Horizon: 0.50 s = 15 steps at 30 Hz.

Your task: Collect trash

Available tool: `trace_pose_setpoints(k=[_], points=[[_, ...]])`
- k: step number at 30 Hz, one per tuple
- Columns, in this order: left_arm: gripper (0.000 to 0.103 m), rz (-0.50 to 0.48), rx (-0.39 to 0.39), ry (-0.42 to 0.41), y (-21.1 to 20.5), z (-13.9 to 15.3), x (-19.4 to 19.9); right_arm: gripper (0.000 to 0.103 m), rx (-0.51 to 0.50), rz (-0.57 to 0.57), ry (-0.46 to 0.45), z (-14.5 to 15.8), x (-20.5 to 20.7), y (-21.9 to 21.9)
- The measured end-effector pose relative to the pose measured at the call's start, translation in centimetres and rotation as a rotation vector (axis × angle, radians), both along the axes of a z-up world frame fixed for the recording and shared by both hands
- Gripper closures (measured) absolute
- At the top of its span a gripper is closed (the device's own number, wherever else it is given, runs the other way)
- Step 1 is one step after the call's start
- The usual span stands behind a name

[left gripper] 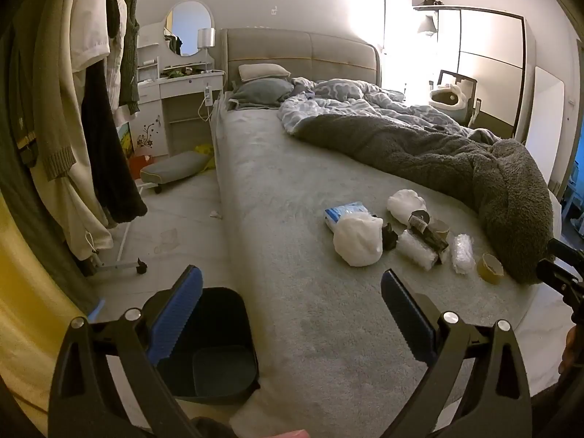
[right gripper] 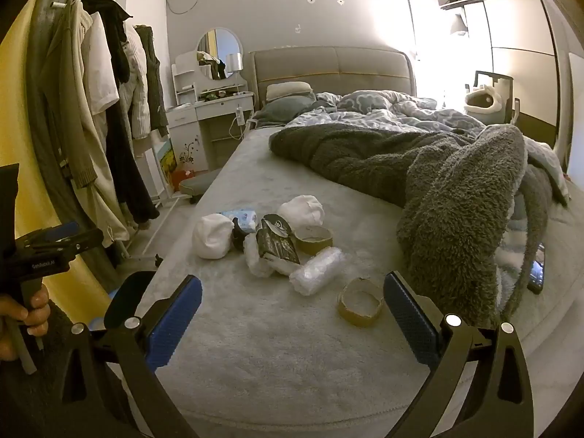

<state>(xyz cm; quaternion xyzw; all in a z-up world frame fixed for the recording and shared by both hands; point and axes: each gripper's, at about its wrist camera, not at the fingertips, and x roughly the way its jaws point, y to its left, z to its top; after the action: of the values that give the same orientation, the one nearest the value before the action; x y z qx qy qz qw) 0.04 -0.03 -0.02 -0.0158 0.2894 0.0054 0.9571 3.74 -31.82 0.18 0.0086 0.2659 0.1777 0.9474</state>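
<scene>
Trash lies in a loose heap on the grey bed (left gripper: pixel 292 189): white crumpled wads (left gripper: pixel 357 242) (right gripper: pixel 213 237), a blue-and-white packet (left gripper: pixel 343 211), a dark box (right gripper: pixel 275 242), bubble wrap rolls (right gripper: pixel 317 270), and cardboard tape rings (right gripper: pixel 359 303) (left gripper: pixel 491 266). A dark bin (left gripper: pixel 215 343) stands on the floor against the bed's left side. My left gripper (left gripper: pixel 292 292) is open, over the bed's near corner and the bin, short of the heap. My right gripper (right gripper: pixel 292 303) is open and holds nothing; the nearest tape ring lies just inside its right finger.
A rumpled grey fleece blanket (right gripper: pixel 456 197) borders the trash on the right, with a phone (right gripper: pixel 536 270) beside it. Clothes hang on a rack (left gripper: pixel 73 109) at left. A white dresser (left gripper: pixel 182 84) and footstool (left gripper: pixel 175 168) stand beyond on the floor.
</scene>
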Motion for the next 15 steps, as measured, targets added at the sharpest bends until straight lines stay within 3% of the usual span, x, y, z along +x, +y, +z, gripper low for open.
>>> trace_pose_setpoints(k=[15], points=[[0.003,0.0,0.0,0.0,0.35,-0.09,0.03,0.002,-0.004,0.002,0.0,0.09,-0.01,0.16]])
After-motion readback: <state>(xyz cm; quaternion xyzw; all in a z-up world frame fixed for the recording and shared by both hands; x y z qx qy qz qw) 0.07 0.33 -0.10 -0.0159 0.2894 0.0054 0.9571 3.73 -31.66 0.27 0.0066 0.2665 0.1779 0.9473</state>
